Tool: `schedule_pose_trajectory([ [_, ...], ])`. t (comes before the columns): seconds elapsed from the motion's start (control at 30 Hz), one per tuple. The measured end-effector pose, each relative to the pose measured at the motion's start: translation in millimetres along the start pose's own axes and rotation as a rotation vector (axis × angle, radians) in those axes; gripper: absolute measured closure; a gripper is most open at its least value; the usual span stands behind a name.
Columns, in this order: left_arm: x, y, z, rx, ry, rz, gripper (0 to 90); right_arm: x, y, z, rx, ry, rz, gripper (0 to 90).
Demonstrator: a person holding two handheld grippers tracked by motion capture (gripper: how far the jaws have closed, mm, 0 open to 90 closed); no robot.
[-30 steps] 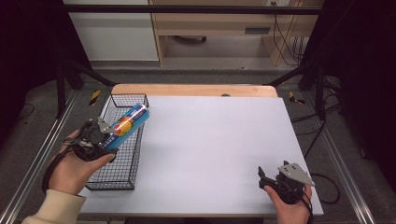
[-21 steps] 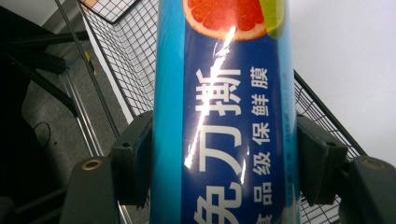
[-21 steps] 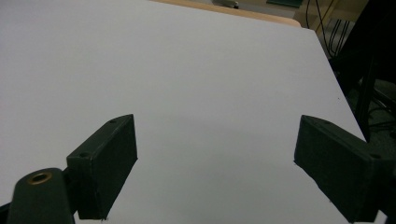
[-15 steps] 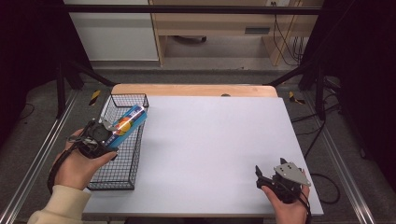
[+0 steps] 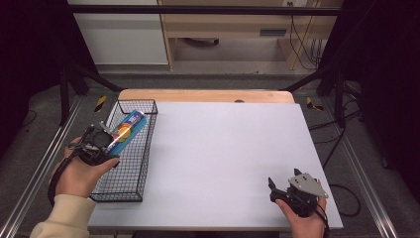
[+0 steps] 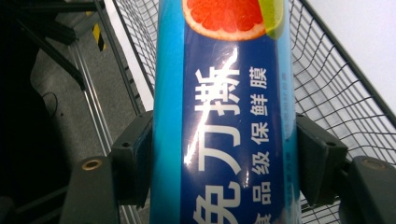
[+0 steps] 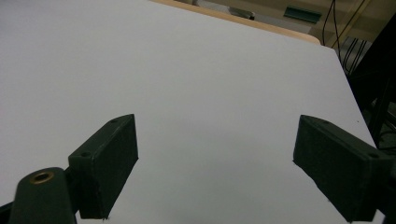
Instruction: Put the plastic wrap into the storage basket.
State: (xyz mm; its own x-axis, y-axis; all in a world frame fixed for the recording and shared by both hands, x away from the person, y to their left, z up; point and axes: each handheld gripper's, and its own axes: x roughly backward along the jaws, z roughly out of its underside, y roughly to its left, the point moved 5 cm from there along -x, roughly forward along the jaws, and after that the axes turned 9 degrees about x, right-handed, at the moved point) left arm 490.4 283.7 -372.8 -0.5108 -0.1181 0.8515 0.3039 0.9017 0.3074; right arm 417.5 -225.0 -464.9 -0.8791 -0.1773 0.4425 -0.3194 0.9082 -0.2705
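The left gripper (image 5: 110, 144) is clamped on a long blue box of cling film (image 5: 126, 131), its pads pressing the box's two long sides, as the left gripper view shows with the box (image 6: 224, 112) running straight up between the jaws. Held near one end, the box slants out over the black wire basket (image 5: 130, 191), its far end reaching toward the basket's far corner. That grip by the end probably serves to lower the box lengthwise into the narrow basket, since it would not fit crosswise. Whether the box already touches the mesh cannot be told; it appears to sit at or above the rim.

The basket stands along the left edge of the white tabletop (image 5: 223, 148) and has nothing else inside it that can be seen through the wire.

The right gripper (image 5: 275, 191) rests well apart from the basket, at the tabletop's near right corner, jaws spread wide with nothing between them, apparently idle.
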Motion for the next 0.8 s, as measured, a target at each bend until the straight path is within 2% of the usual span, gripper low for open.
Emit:
schedule_pose_trajectory([
  [0.17,-4.4,1.7,-0.1,0.015,0.021,-0.007,32.1,-0.7,-2.0,1.2,-0.011,0.006,-0.002,14.0],
  [0.27,-6.7,2.4,0.2,-0.006,0.052,-0.033,32.1,0.2,-2.6,1.2,-0.015,0.003,0.002,14.0],
  [0.5,-9.2,4.8,-0.1,0.000,0.073,-0.047,32.1,0.7,-3.3,1.1,-0.014,0.001,0.004,14.0],
  [0.63,-11.0,4.7,-1.0,-0.013,0.089,-0.076,32.1,1.1,-4.1,1.4,-0.021,0.001,0.008,14.1],
  [0.8,-12.5,0.0,-2.6,-0.032,0.105,-0.087,32.1,1.7,-5.5,1.8,-0.027,-0.001,0.009,14.1],
])
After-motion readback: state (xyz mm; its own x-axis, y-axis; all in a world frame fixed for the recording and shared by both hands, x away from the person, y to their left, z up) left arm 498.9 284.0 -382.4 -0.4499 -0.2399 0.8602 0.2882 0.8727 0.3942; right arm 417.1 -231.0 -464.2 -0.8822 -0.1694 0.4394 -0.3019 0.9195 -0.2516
